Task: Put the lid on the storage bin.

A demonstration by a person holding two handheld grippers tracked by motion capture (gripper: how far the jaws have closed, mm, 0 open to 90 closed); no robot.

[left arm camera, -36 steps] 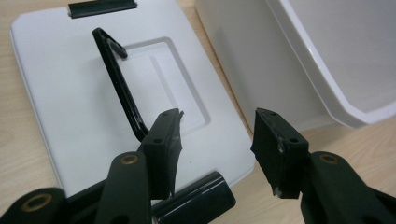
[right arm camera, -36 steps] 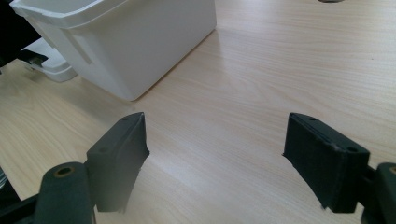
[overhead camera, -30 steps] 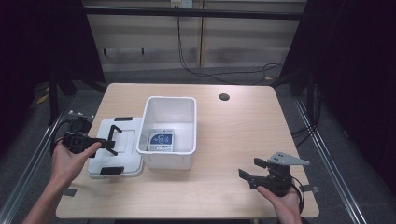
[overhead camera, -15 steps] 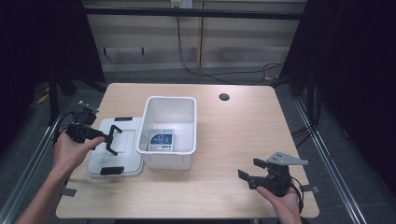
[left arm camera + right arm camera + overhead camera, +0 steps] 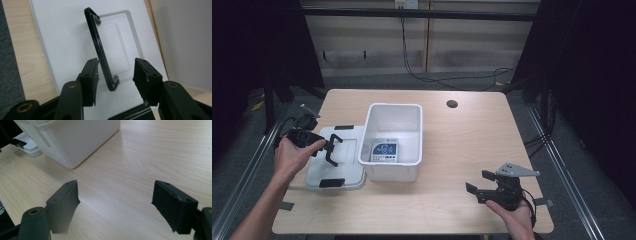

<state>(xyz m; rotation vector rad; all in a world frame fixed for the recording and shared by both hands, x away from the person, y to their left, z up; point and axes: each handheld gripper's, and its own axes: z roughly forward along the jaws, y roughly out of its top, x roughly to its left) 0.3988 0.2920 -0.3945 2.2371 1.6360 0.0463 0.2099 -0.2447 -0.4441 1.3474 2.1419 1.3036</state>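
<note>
At the left of the worktop [image 5: 447, 200] we hold the left tongs [image 5: 332, 150] released over the white lid [image 5: 344, 167], which lies flat just beside the white bin [image 5: 392, 145]. In the left gripper view the jaws straddle a black latch clip [image 5: 100, 52] standing up from the lid, not yet pinching it. We judge the lid light, stiff and rather slick, so that thin clip or the lid's rim looks like the surest hold. The bin stands open at mid-worktop with a printed card [image 5: 384, 150] lying inside. Far right, near the front edge, our right tongs [image 5: 479, 182] gape wide above bare wood, well apart from the bin and holding nothing.
</note>
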